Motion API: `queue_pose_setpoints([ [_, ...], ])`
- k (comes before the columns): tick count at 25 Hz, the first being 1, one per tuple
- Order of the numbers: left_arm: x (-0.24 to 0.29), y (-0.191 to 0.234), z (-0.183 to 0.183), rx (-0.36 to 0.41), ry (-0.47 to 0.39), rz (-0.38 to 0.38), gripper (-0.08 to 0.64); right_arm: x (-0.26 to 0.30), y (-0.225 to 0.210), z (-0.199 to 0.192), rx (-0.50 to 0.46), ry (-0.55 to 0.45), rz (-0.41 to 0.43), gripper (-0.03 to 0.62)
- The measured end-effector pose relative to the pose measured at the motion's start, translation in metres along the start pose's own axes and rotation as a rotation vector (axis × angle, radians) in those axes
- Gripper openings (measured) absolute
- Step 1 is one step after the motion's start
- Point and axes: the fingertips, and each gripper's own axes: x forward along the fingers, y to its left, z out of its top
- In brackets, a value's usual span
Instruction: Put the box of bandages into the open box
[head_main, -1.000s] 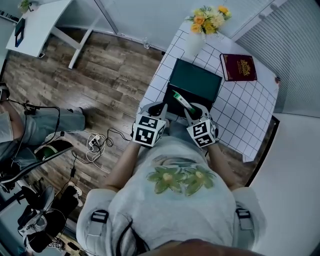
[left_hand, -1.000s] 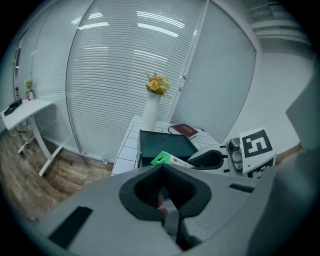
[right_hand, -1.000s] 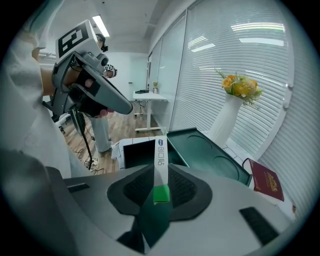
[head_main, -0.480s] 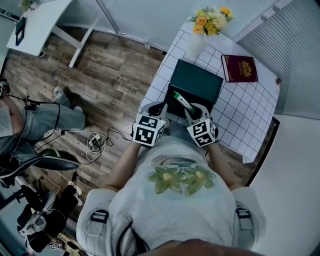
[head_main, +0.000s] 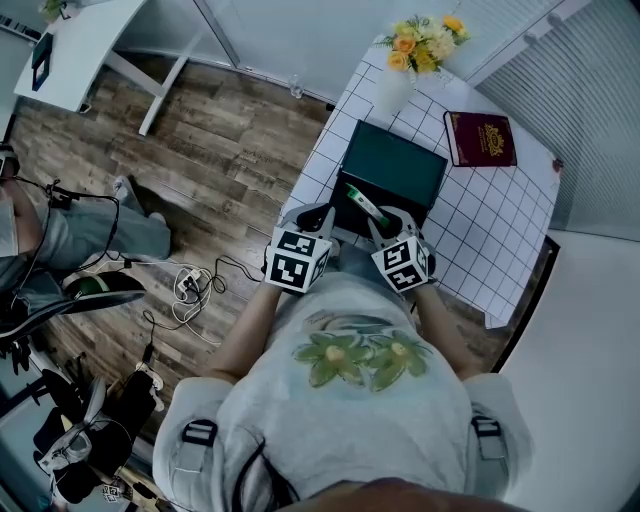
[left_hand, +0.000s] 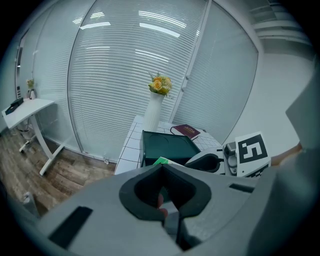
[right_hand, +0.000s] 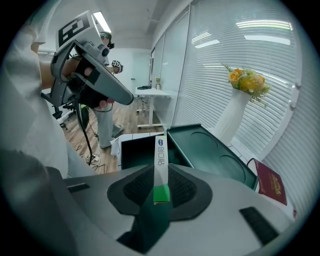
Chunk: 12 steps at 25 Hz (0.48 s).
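Okay so the whole thing hangs on where the box of bandages (right_hand: 160, 150) sits relative to the open box (right_hand: 131, 152); the right gripper (right_hand: 160, 172) has its jaws clamped on the lower, green end of that slim carton, and the white end sticks out forward along the jaws; from the right gripper view the dark cavity lies just ahead and below, a touch to the left of the carton, with the raised lid (right_hand: 215, 150) off to the right.

From the head view the carton (head_main: 362, 203) already hangs over the near part of the open box (head_main: 345, 215), long axis running diagonally away from the person toward the lid; so I'd guess what's left is a short drop and a release, not a reach; I'd tip it flatter first so it doesn't land on its end and topple.

Both grippers are held close in front of the chest, elbows tucked, at the near edge of the table (head_main: 480, 240); the left gripper (left_hand: 161, 167) has its jaws together with nothing in them, parked just beside the right one and not touching anything.

Vase (head_main: 390, 88) and book (head_main: 480, 137) are well beyond the lid, out of the way.
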Motion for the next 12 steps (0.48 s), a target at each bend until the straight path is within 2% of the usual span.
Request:
queue_pose_setpoints([
  [12, -0.0025, 0.0073, 0.0008, -0.009, -0.008, 0.012, 0.008, 0.0069, 0.0012, -0.0013, -0.016, 0.021, 0.012, 0.084],
])
